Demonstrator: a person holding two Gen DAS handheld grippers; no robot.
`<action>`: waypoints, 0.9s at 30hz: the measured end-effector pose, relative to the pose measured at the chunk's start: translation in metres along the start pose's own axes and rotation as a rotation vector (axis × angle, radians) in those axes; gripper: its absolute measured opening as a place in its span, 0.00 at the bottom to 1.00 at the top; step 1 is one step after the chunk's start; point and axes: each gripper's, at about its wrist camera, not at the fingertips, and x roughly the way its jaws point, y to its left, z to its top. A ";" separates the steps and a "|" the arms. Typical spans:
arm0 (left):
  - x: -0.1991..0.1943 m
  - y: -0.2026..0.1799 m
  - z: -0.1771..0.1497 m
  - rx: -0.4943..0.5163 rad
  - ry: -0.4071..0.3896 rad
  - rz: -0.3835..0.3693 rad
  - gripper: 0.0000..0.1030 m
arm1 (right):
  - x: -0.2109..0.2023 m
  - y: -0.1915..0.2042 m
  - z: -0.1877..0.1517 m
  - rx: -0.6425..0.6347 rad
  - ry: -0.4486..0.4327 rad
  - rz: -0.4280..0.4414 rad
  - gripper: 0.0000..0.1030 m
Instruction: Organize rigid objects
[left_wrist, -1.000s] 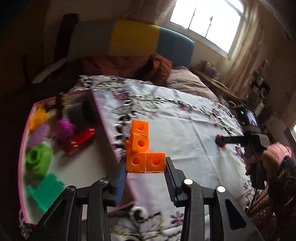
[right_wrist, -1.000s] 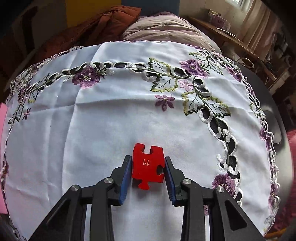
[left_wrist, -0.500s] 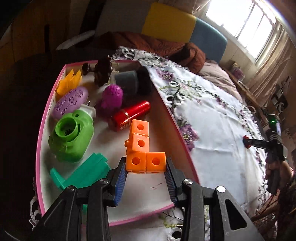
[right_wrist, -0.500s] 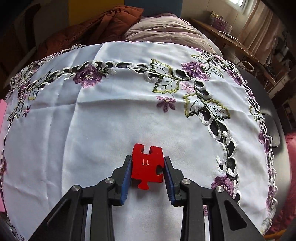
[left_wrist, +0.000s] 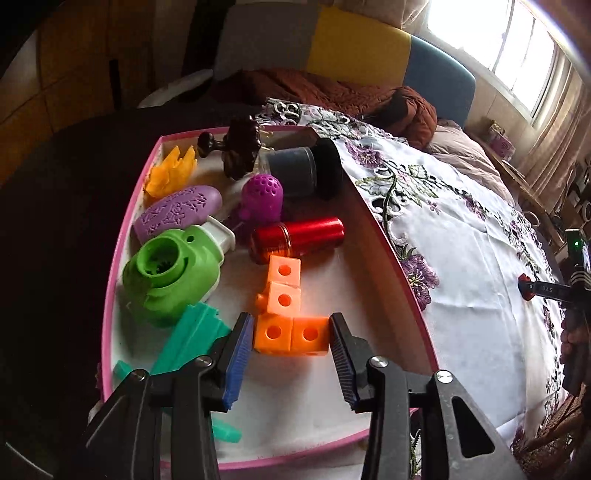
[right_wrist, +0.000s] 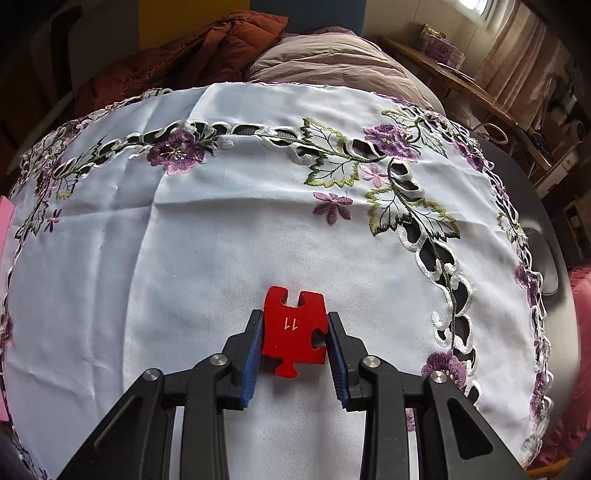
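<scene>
My left gripper (left_wrist: 291, 339) is over the pink-rimmed tray (left_wrist: 391, 266). Its jaws flank an orange block piece (left_wrist: 286, 314) made of several cubes, with small gaps on both sides, so it looks open. The block piece rests low in the tray. My right gripper (right_wrist: 293, 332) is shut on a red puzzle piece (right_wrist: 293, 334) marked 11, held just above the white embroidered tablecloth (right_wrist: 221, 240). The right gripper also shows at the right edge of the left wrist view (left_wrist: 528, 288).
The tray holds a green toy (left_wrist: 170, 273), a teal piece (left_wrist: 184, 343), a red cylinder (left_wrist: 299, 238), purple toys (left_wrist: 177, 214), a yellow piece (left_wrist: 171, 173), a dark knob (left_wrist: 238, 146) and a dark jar (left_wrist: 295, 170). A sofa with blankets (left_wrist: 332, 88) lies behind.
My left gripper carried the orange block piece left over the tray, lowered it, and its jaws have parted from it. The right gripper holds the red piece nearly still.
</scene>
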 end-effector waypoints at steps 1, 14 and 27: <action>-0.002 0.001 0.000 -0.001 -0.005 0.003 0.42 | 0.000 0.000 0.000 -0.001 0.000 -0.001 0.32; -0.038 0.007 -0.002 0.006 -0.094 0.034 0.42 | -0.003 0.004 0.000 -0.018 -0.015 -0.023 0.32; -0.064 0.038 -0.010 -0.040 -0.137 0.069 0.42 | -0.046 0.068 0.001 -0.108 -0.128 0.179 0.32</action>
